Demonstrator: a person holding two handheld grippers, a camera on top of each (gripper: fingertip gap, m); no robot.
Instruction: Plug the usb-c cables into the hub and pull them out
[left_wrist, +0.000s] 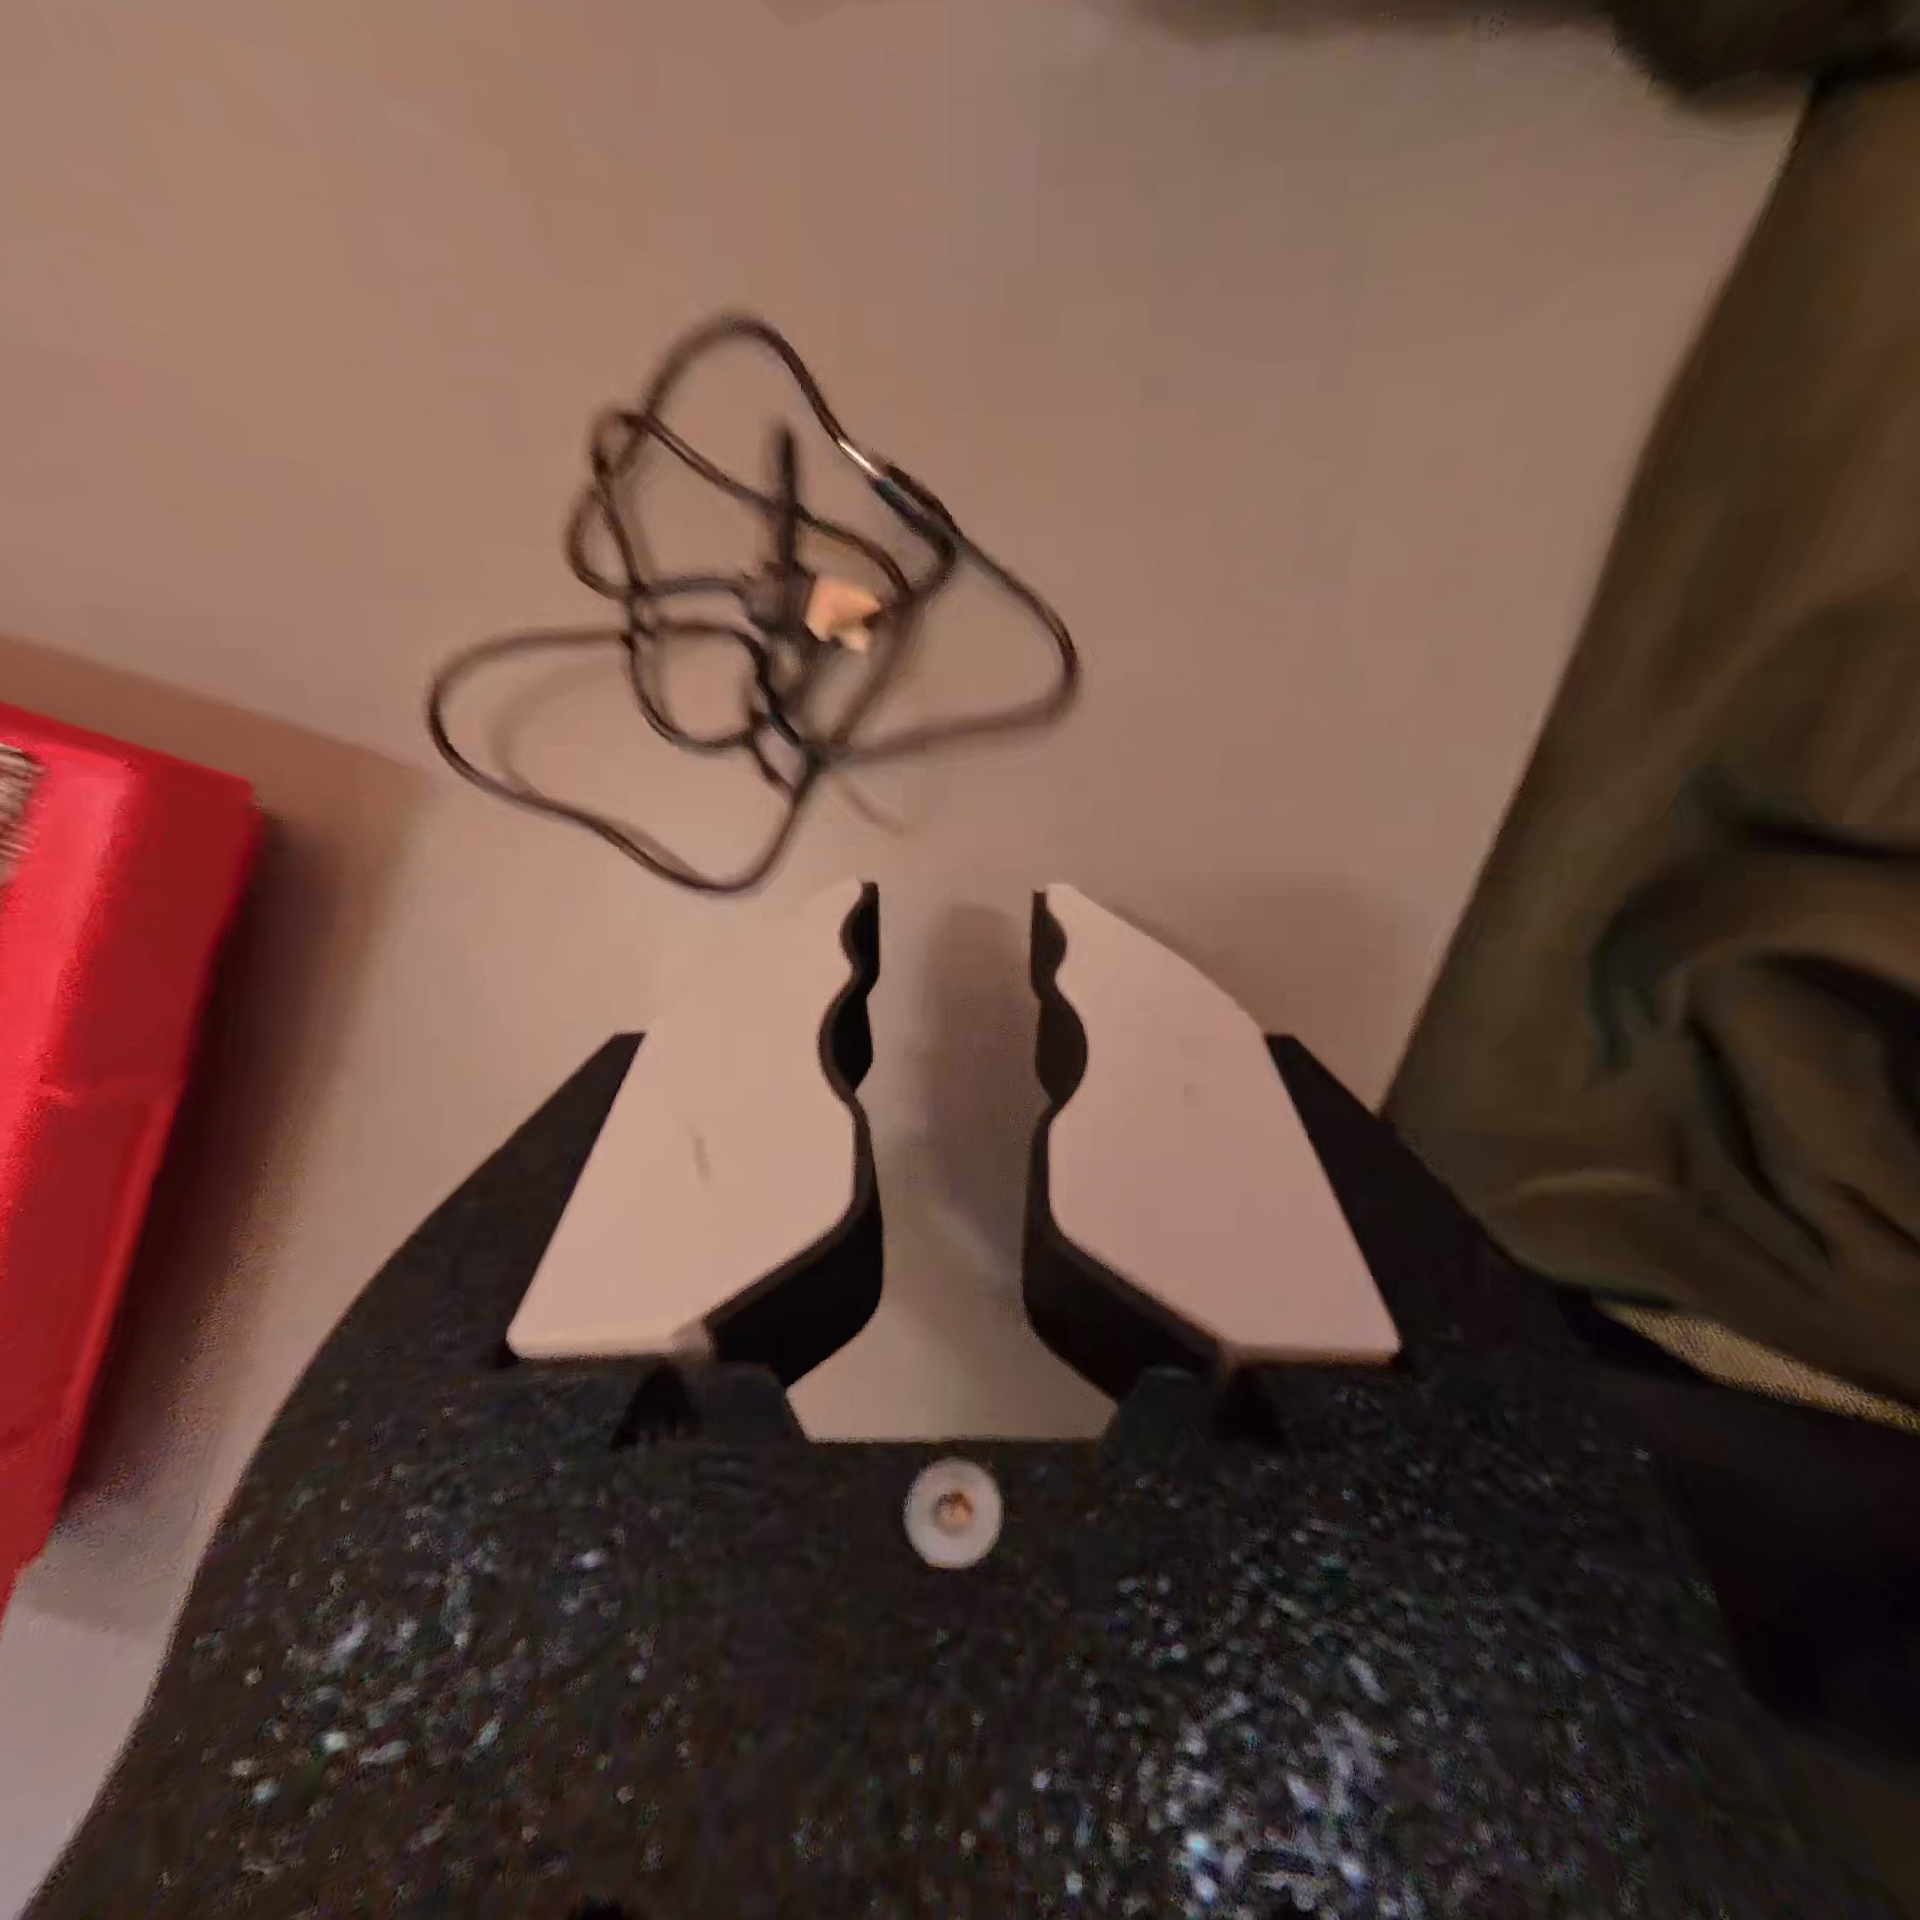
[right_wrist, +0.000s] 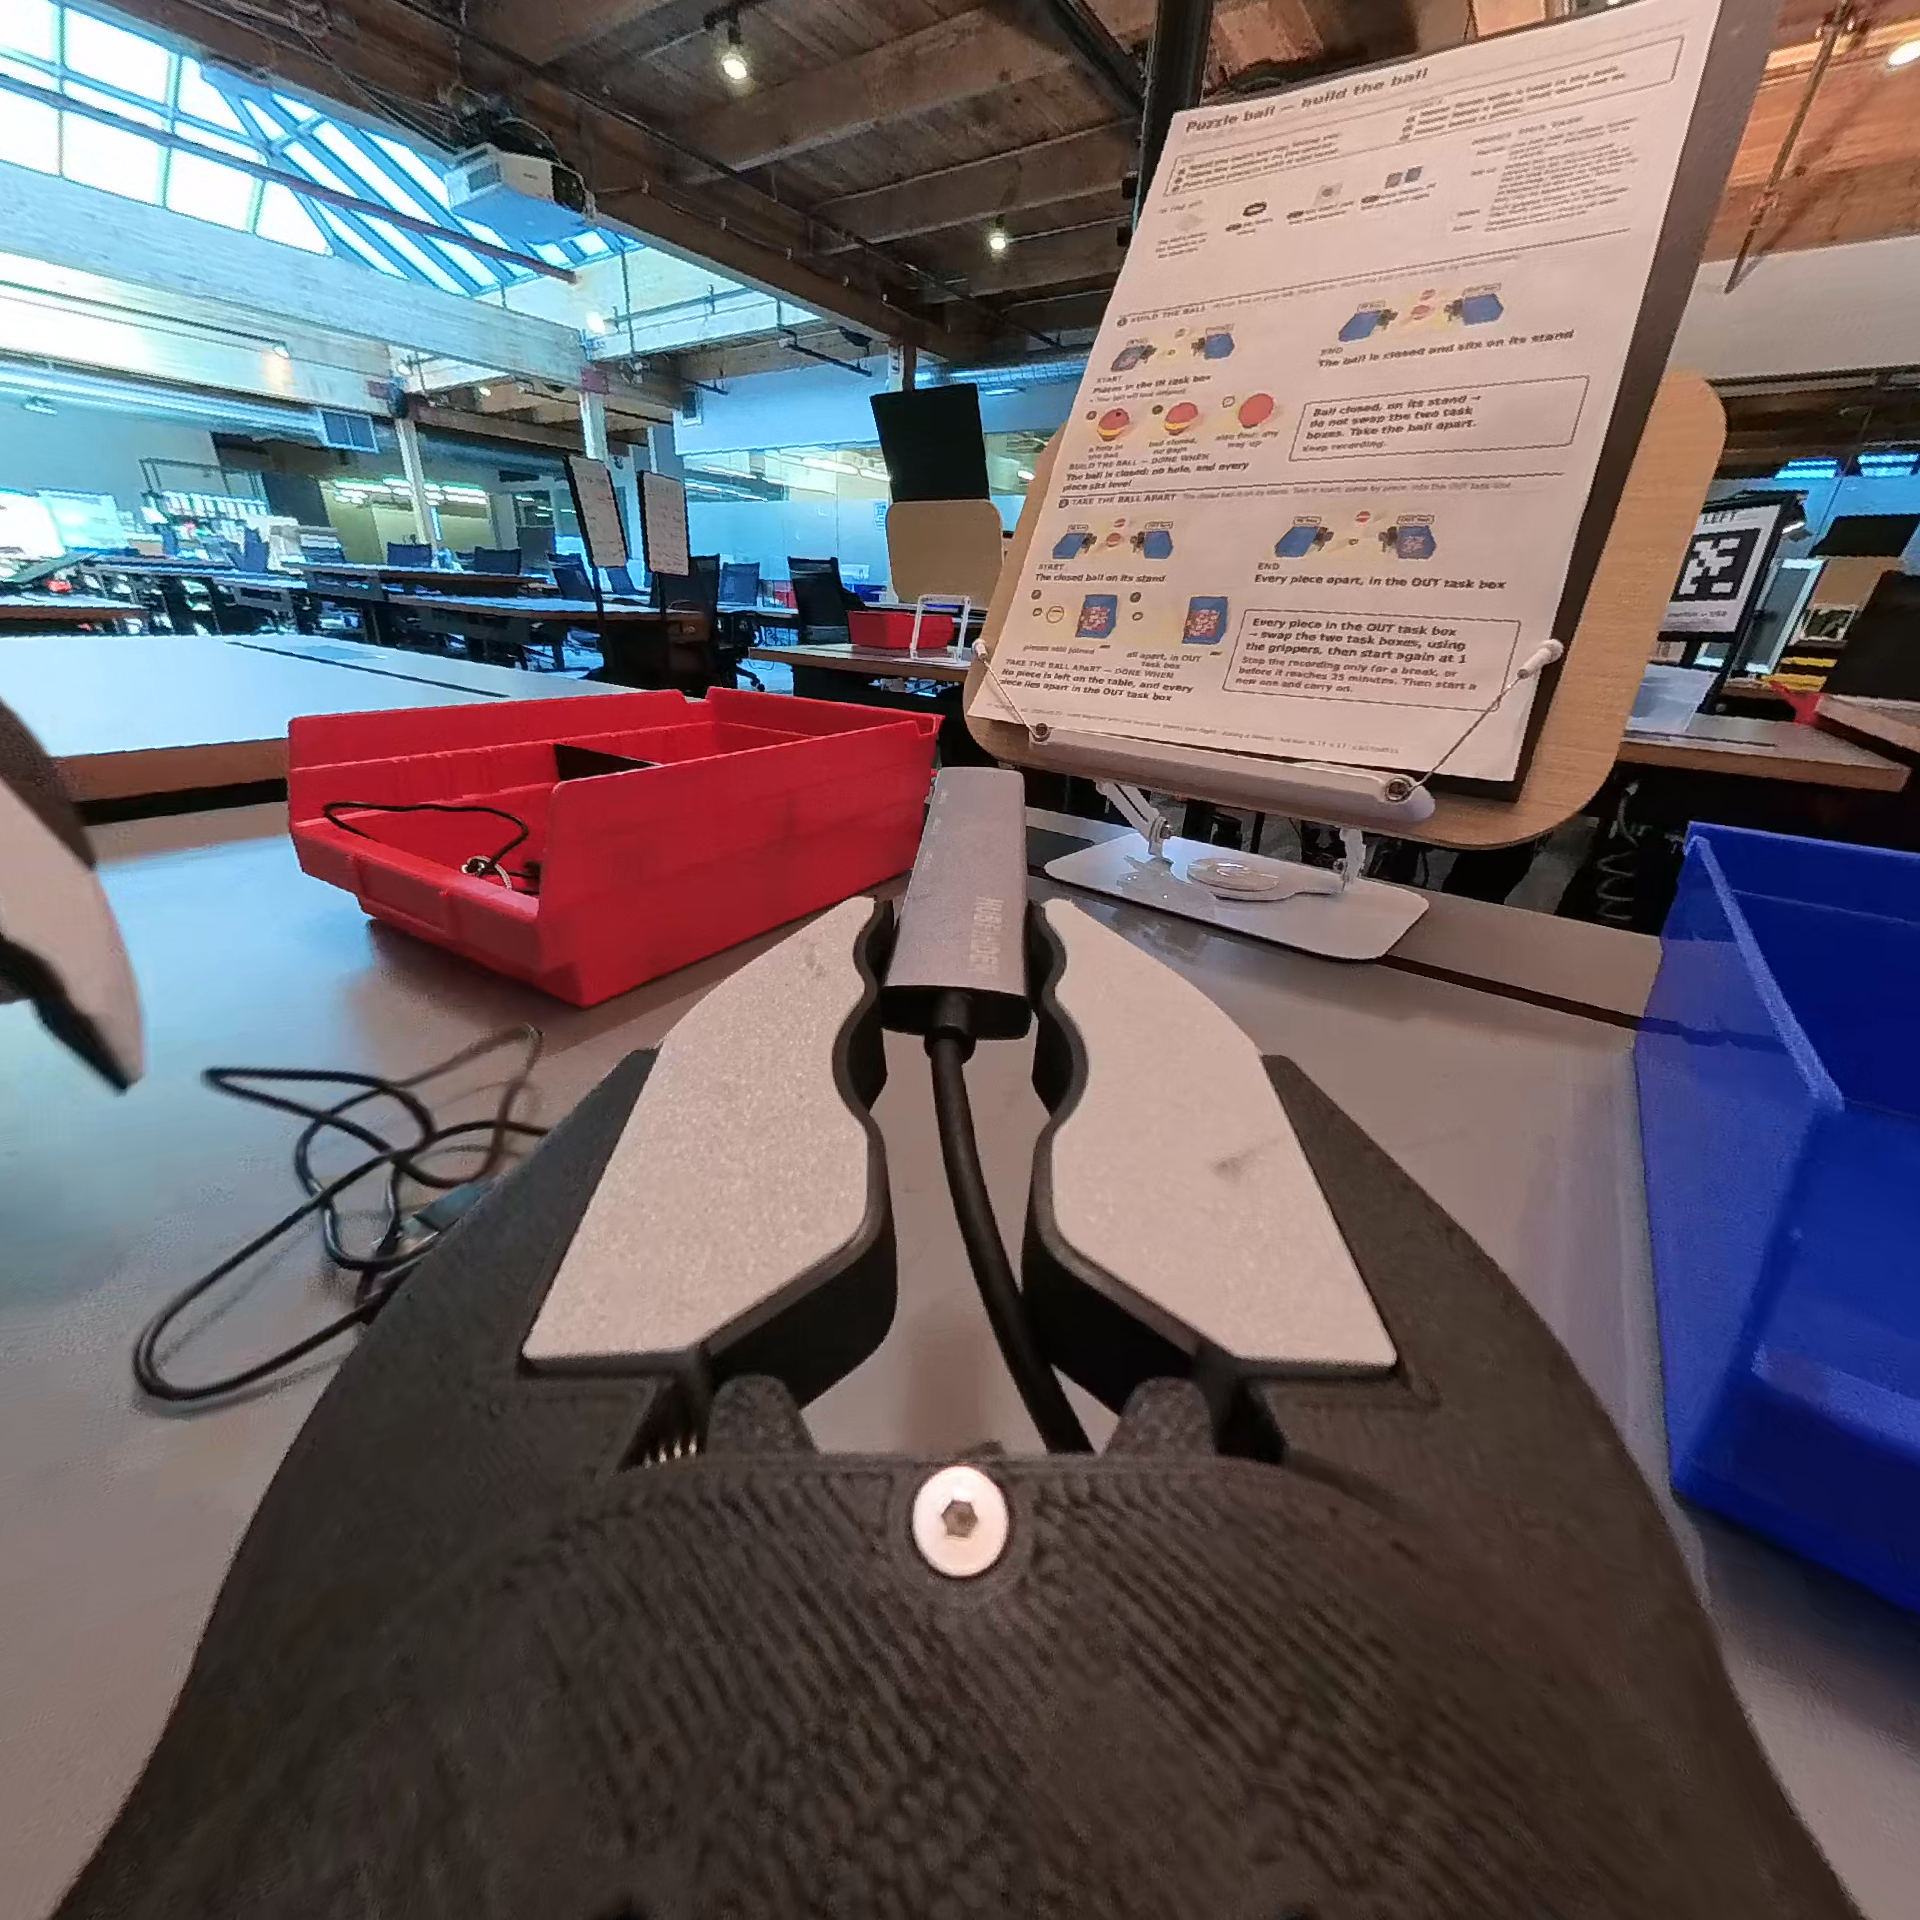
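My right gripper (right_wrist: 956, 914) is shut on a slim grey hub (right_wrist: 961, 894), held level above the table, its short black lead (right_wrist: 987, 1226) running back between the fingers. My left gripper (left_wrist: 954, 894) is open and empty, pointing down above the table just short of a tangled thin black cable (left_wrist: 748, 613). The same tangle lies on the table at the left in the right wrist view (right_wrist: 343, 1195), under the left gripper's fingertip (right_wrist: 62, 935). Another black cable (right_wrist: 457, 842) lies inside the red bin (right_wrist: 623, 831).
The red bin also shows at the left edge in the left wrist view (left_wrist: 94, 1091). A blue bin (right_wrist: 1797, 1195) stands at the right. An instruction sheet on a stand (right_wrist: 1309, 468) is behind the hub. Olive fabric (left_wrist: 1714, 831) fills the right of the left wrist view.
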